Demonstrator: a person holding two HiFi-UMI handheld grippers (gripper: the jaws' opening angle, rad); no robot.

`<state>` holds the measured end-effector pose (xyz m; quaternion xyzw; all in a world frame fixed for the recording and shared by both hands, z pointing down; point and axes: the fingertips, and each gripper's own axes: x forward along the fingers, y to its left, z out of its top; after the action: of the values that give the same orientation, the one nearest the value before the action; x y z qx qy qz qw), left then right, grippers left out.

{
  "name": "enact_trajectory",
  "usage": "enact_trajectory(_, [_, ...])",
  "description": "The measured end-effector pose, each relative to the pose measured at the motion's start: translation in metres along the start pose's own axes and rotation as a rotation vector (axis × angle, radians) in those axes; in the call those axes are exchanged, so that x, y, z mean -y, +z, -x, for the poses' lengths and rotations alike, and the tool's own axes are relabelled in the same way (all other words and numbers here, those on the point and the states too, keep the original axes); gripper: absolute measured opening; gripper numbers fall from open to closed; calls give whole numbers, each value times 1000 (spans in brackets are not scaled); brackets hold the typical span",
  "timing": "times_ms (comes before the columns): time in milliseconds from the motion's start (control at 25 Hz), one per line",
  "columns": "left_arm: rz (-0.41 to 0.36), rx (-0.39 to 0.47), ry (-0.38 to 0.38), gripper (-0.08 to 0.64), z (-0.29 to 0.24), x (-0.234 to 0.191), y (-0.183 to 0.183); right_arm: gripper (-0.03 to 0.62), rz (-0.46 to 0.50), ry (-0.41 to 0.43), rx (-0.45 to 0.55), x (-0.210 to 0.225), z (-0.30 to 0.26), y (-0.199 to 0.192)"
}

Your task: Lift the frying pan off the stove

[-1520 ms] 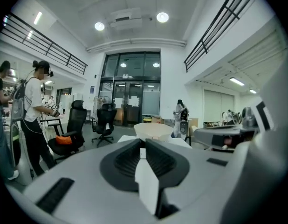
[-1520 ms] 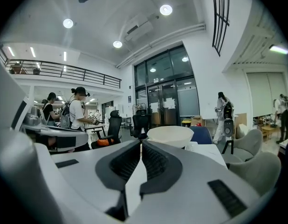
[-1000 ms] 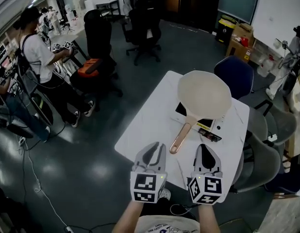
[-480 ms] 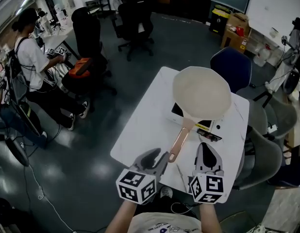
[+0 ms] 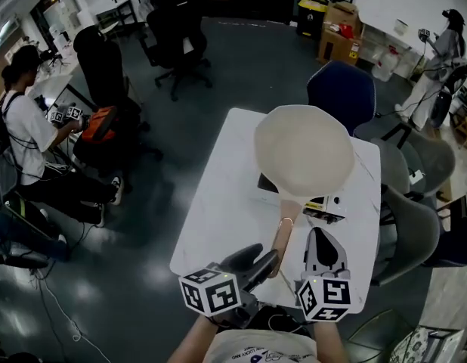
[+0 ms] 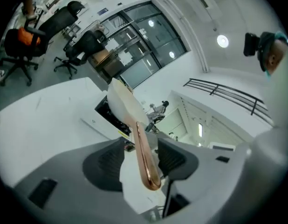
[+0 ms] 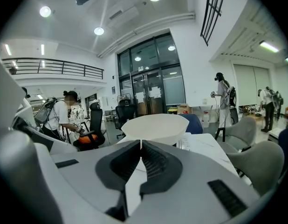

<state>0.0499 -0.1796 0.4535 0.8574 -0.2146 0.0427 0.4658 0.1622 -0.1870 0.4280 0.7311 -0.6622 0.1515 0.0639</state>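
Ok, surface first: white matte table (image 5: 211,210) mid-frame in the head view, on a dark glossy floor (image 5: 143,267) that mirrors the ceiling lights. Room: black office chairs (image 5: 177,32) upper left, blue chair (image 5: 343,93) just behind the table, grey shell chairs (image 5: 407,237) at right, cardboard boxes (image 5: 339,29) top right, a seated person (image 5: 26,131) far left. On the table's far right part the frying pan (image 5: 303,153) sits on the stove (image 5: 324,204): round, cream, smooth bowl; slim glossy copper-coloured handle (image 5: 282,237) with a rounded end, pointing to the frame's lower edge. The stove is flat, black top, white body, mostly covered by the pan. The left gripper (image 5: 262,262) lies rolled on its side; its jaws have just been opening and stand wide, handle end between the ribbed pads, not clamped. The right gripper (image 5: 321,237) is just right of the handle, jaws closed together, nothing in them
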Motion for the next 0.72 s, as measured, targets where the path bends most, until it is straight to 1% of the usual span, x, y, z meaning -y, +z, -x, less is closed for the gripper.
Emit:
enact_trajectory(80, [36, -42, -45, 207, -7, 3, -6, 21, -1, -14, -3, 1, -2, 0])
enact_trajectory(200, [57, -100, -89, 218, -17, 3, -13, 21, -13, -34, -14, 3, -8, -3])
enact_trajectory(320, [112, -119, -121, 218, -23, 0, -15, 21, -38, -54, -22, 6, -12, -7])
enact_trajectory(440, [173, -146, -169, 216, -27, 1, -17, 21, -63, -71, -29, 10, -14, -8])
enact_trajectory(560, [204, -183, -207, 216, -30, 4, -21, 21, -92, -89, -40, 15, -15, -11])
enact_trajectory(600, [208, -192, -216, 213, -31, 4, -22, 21, -103, -92, -43, 17, -16, -12])
enact_trajectory(720, [240, -217, -244, 141, -32, 5, -24, 21, -148, -84, -52, 17, -20, -15])
